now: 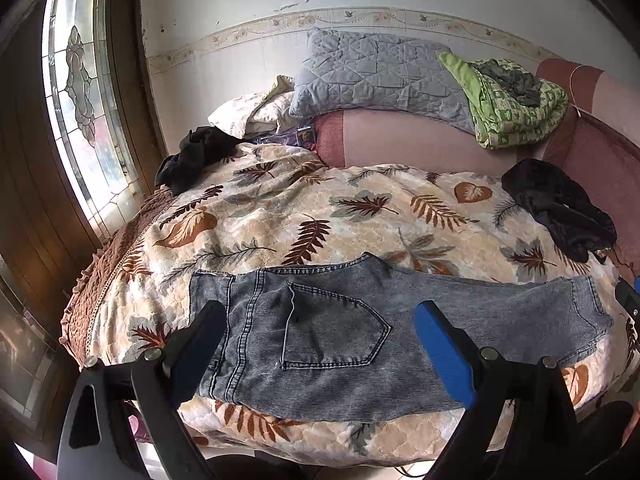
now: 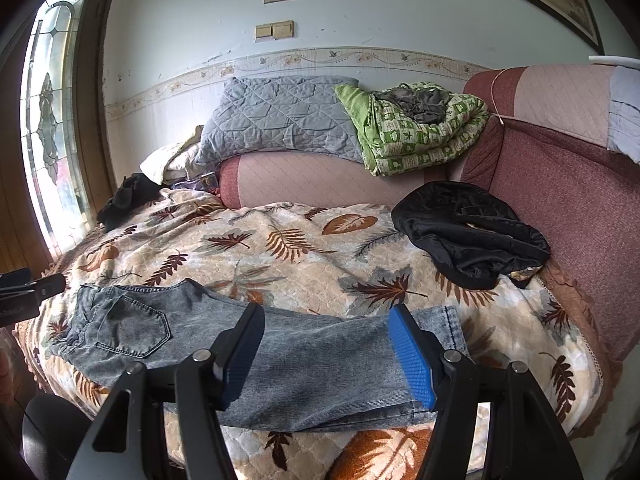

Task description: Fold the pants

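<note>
Grey-blue jeans (image 1: 332,340) lie flat along the front edge of the leaf-patterned blanket (image 1: 280,208), legs folded onto each other, waist at the left, hems at the right. A back pocket (image 1: 332,328) faces up. My left gripper (image 1: 320,344) is open above the waist and pocket end, holding nothing. In the right wrist view the jeans (image 2: 320,356) run from left to right, and my right gripper (image 2: 326,348) is open above the leg end near the hems, holding nothing. The left gripper's tip (image 2: 36,286) shows at the left edge.
A black garment (image 1: 560,208) lies on the blanket at the right, another black garment (image 1: 196,152) at the back left. A grey pillow (image 1: 376,76) and a green quilt (image 1: 516,104) rest on the pink sofa back (image 2: 560,184). A stained-glass window (image 1: 80,88) is at the left.
</note>
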Demonstrator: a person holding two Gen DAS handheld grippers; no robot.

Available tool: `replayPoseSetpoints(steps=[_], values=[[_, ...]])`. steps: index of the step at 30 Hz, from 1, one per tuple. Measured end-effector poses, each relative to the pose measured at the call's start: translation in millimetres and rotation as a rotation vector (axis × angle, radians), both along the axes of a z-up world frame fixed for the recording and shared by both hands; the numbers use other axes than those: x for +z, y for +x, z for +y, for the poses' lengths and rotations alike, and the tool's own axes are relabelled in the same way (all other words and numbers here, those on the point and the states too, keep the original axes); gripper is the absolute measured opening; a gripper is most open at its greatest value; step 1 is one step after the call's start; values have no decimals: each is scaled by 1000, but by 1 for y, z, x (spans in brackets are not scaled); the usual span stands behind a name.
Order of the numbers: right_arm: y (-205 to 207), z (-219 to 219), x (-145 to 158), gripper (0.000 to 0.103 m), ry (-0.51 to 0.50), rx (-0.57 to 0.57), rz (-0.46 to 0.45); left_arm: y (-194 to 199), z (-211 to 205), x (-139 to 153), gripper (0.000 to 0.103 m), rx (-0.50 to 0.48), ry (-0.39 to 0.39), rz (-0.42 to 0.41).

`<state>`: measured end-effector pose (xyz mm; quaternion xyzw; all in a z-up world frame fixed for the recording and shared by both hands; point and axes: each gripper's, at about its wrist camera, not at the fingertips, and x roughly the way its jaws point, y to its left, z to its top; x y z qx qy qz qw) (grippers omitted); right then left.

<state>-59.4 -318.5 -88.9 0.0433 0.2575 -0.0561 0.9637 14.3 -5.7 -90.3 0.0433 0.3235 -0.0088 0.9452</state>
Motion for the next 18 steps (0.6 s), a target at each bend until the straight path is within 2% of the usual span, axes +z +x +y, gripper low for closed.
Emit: replayPoseSetpoints(steps=[18], values=[[-1,9,4,68,0,21,-14,-6,4,5,95,2,-4,-17]])
